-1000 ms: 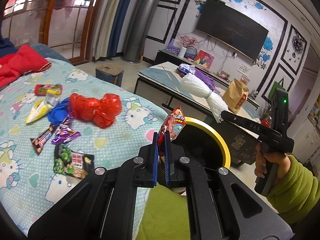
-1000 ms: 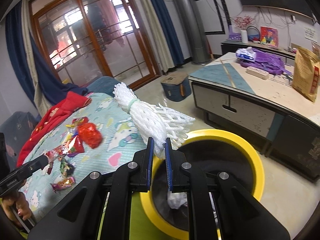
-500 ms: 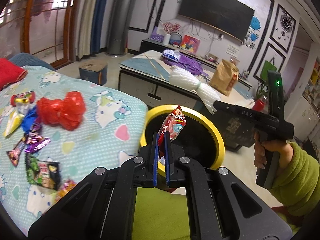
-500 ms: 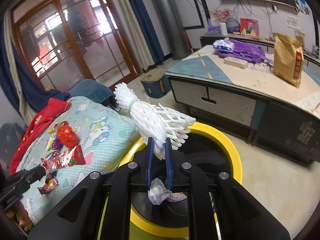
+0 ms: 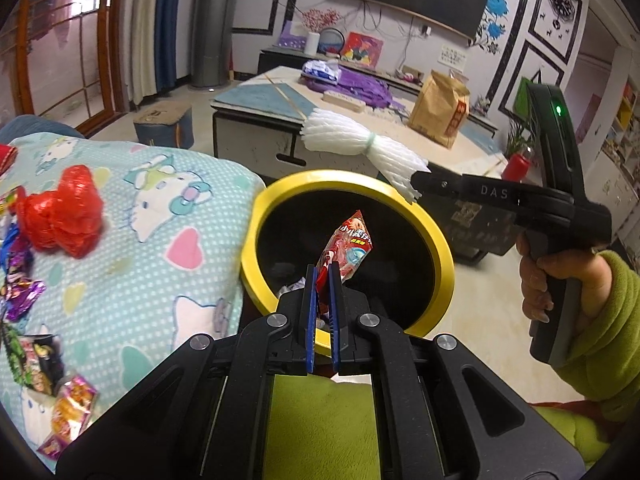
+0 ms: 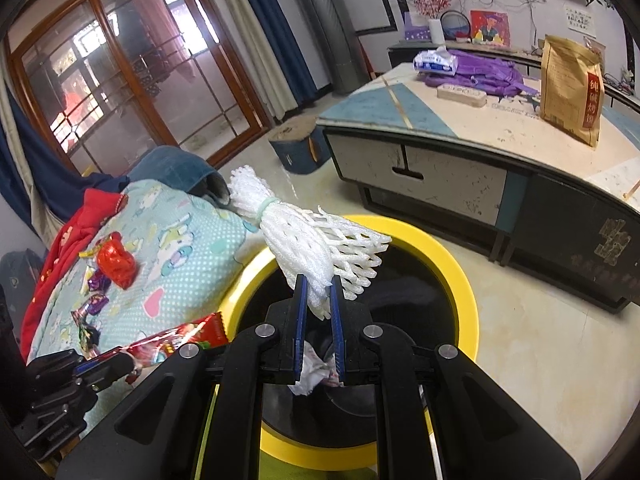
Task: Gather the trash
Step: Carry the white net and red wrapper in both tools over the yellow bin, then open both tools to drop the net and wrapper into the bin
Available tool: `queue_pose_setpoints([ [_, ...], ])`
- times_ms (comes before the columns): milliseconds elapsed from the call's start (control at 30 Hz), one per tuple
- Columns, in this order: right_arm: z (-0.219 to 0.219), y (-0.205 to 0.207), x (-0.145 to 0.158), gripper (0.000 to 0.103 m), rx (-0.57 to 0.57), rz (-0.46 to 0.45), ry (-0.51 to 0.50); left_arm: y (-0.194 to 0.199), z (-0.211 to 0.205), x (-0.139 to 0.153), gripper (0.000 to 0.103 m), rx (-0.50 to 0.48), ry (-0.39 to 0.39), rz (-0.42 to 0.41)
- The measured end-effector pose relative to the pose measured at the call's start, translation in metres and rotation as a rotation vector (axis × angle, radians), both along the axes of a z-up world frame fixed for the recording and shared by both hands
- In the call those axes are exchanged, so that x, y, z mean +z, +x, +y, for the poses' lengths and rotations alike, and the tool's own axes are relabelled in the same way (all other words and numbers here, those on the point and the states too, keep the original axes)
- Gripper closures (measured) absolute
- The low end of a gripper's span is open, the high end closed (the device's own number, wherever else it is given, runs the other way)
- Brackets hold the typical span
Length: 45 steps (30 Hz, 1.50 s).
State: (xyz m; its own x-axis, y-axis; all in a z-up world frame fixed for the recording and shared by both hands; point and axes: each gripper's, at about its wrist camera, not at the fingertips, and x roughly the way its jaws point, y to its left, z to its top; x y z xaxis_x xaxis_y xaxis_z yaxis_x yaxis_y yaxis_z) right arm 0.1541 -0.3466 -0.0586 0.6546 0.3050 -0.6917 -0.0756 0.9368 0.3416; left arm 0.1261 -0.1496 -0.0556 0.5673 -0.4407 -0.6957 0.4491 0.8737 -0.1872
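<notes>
A black bin with a yellow rim stands on the floor beside the bed. My left gripper is shut on a red snack wrapper, which hangs over the bin's mouth. The right gripper is shut on a bundle of white foam netting, held over the bin's far rim. Crumpled white paper lies inside the bin. On the bed cover, a red plastic bag and several sweet wrappers are spread.
The bed with its cartoon-print cover sits left of the bin. A low table with a brown paper bag and purple cloth stands behind. A small stool is on the floor. A green sleeve holds the right gripper.
Both grippers moved toward the bin and sank. The red wrapper went from above the bed's edge to over the bin's mouth. The foam netting now hangs lower over the rim.
</notes>
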Motion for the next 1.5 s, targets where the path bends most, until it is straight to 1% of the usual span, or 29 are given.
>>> queue_pose_setpoints([
  [267, -0.006, 0.008, -0.020, 0.091, -0.001, 0.065, 0.016, 0.008, -0.016, -0.023, 0.101, -0.033, 0.034, 0.056],
  [500, -0.012, 0.014, -0.031, 0.091, -0.010, 0.100, 0.036, 0.012, -0.027, -0.031, 0.101, -0.055, 0.053, 0.080],
  [633, -0.015, 0.016, -0.035, 0.089, -0.013, 0.118, 0.050, 0.014, -0.033, -0.034, 0.101, -0.064, 0.064, 0.094],
  [800, -0.020, 0.018, -0.040, 0.089, -0.032, 0.140, 0.077, 0.016, -0.041, -0.040, 0.101, -0.083, 0.084, 0.108],
  [833, -0.021, 0.018, -0.041, 0.086, -0.036, 0.149, 0.084, 0.016, -0.043, -0.042, 0.100, -0.086, 0.087, 0.110],
  [867, -0.023, 0.019, -0.043, 0.083, -0.045, 0.155, 0.090, 0.018, -0.044, -0.042, 0.098, -0.088, 0.089, 0.111],
  [900, -0.024, 0.019, -0.044, 0.080, -0.054, 0.159, 0.097, 0.019, -0.046, -0.043, 0.093, -0.090, 0.088, 0.111],
  [933, -0.026, 0.019, -0.045, 0.073, -0.061, 0.163, 0.109, 0.021, -0.046, -0.042, 0.090, -0.090, 0.087, 0.110],
  [967, -0.028, 0.019, -0.045, 0.071, -0.065, 0.166, 0.114, 0.022, -0.048, -0.042, 0.079, -0.088, 0.087, 0.106],
  [1000, -0.029, 0.018, -0.045, 0.071, -0.072, 0.165, 0.114, 0.023, -0.049, -0.042, 0.068, -0.084, 0.085, 0.103],
  [1133, -0.031, 0.017, -0.043, 0.067, -0.088, 0.154, 0.105, 0.023, -0.044, -0.039, 0.052, -0.062, 0.047, 0.094],
  [1167, -0.031, 0.017, -0.042, 0.065, -0.090, 0.146, 0.097, 0.023, -0.041, -0.037, 0.044, -0.052, 0.037, 0.089],
  [1200, -0.031, 0.017, -0.040, 0.064, -0.092, 0.138, 0.098, 0.022, -0.037, -0.034, 0.039, -0.042, 0.022, 0.084],
  [1233, -0.030, 0.017, -0.038, 0.062, -0.095, 0.132, 0.097, 0.022, -0.034, -0.032, 0.037, -0.035, 0.012, 0.077],
  [1300, -0.029, 0.015, -0.033, 0.061, -0.098, 0.109, 0.090, 0.019, -0.028, -0.026, 0.024, -0.014, 0.000, 0.054],
  [1367, -0.028, 0.014, -0.029, 0.059, -0.102, 0.087, 0.083, 0.016, -0.022, -0.019, 0.016, 0.001, -0.016, 0.028],
  [1500, -0.020, 0.010, -0.016, 0.054, -0.092, 0.024, 0.064, 0.011, -0.014, -0.010, 0.012, 0.032, -0.024, -0.008],
])
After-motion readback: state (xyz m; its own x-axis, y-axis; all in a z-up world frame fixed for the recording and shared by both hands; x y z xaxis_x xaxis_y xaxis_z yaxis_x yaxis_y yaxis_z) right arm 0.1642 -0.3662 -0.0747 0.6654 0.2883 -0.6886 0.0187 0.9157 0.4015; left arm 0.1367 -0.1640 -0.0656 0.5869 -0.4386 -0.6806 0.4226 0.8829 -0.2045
